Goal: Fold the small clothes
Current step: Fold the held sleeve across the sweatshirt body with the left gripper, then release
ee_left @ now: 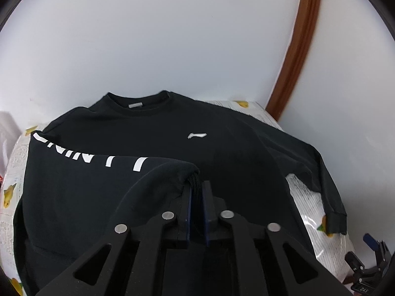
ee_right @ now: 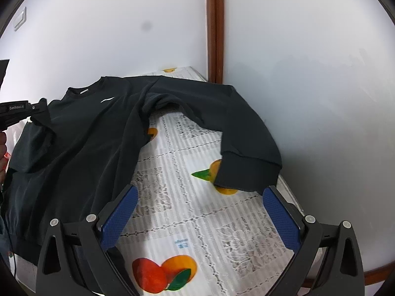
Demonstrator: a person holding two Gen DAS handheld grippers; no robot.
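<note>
Lying flat on the patterned surface (ee_right: 197,222), a black long-sleeved sweatshirt (ee_left: 172,128) of soft knit has its round collar toward the upper frame and its hem toward the lower, so its long axis runs up the picture. The left hand-held gripper (ee_left: 196,192), jaws nearly together, pinches a ribbed cuff (ee_left: 192,175) over the chest. The right hand-held gripper (ee_right: 200,197) stands wide apart, empty, just below the other cuff (ee_right: 246,172) at centre right.
</note>
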